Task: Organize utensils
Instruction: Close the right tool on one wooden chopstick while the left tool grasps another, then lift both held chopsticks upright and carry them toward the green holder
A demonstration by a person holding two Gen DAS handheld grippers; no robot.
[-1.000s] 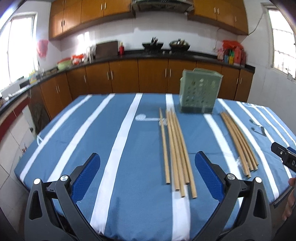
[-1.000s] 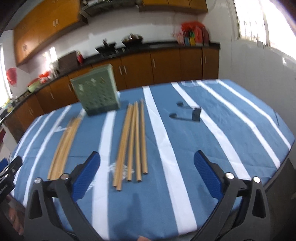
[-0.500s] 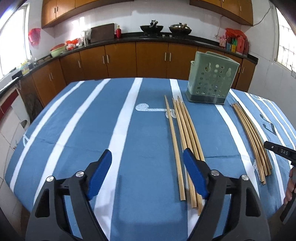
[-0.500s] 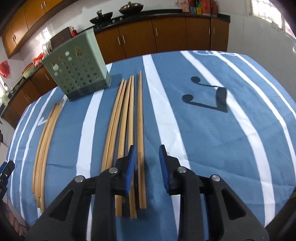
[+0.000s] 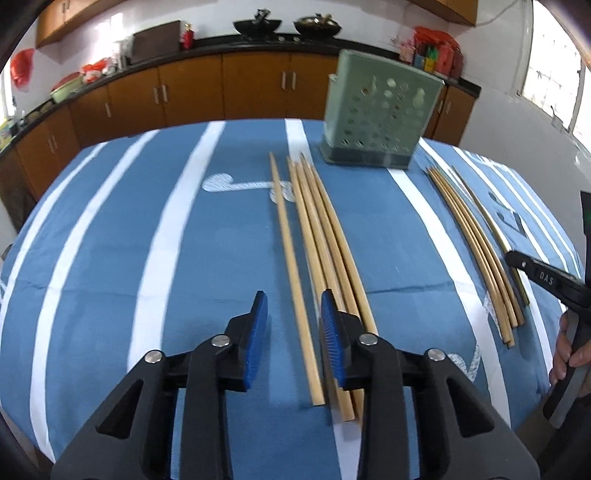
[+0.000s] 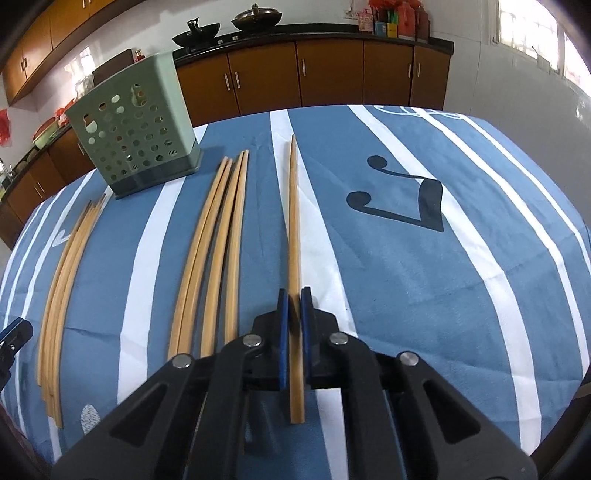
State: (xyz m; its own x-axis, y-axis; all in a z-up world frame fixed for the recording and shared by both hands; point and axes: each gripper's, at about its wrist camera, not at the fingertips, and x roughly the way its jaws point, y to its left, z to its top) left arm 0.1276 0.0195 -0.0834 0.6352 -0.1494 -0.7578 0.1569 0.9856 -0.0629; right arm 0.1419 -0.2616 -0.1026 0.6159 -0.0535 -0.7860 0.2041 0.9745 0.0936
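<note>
Right tool (image 6: 291,308) clamped on single chopstick (image 6: 294,221), "DAS" printed along its arm. Left tool (image 5: 293,325) narrowing around lone chopstick (image 5: 290,258), pads not touching.

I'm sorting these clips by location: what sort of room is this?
Most likely a home kitchen. Wooden cabinets run under a dark counter, woks sit on it, and the blue striped tablecloth holds chopsticks beside a green perforated utensil holder.
</note>
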